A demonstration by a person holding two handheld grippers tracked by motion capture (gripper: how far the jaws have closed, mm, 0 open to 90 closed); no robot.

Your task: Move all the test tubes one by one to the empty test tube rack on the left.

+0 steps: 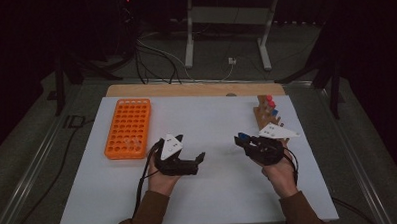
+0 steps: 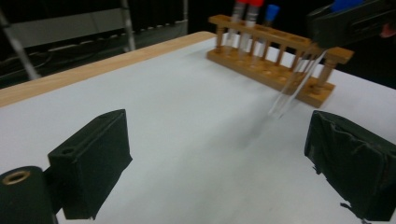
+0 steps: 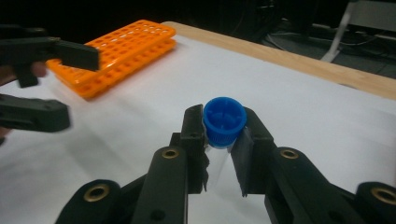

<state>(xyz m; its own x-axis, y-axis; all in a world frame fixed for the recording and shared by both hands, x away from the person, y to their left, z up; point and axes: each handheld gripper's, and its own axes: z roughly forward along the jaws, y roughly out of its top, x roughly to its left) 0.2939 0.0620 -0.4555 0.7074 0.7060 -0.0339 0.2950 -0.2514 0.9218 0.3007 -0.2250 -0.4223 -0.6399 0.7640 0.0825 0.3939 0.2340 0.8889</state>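
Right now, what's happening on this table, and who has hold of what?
A person works two hand-held grippers over a white board. The right gripper is shut on a clear test tube with a blue cap, carried above the board with the tube hanging down. The left gripper is open and holds nothing, its jaws pointing toward that tube. Behind the right hand stands a wooden tube rack with red- and blue-capped tubes; an orange plastic rack lies at the board's left.
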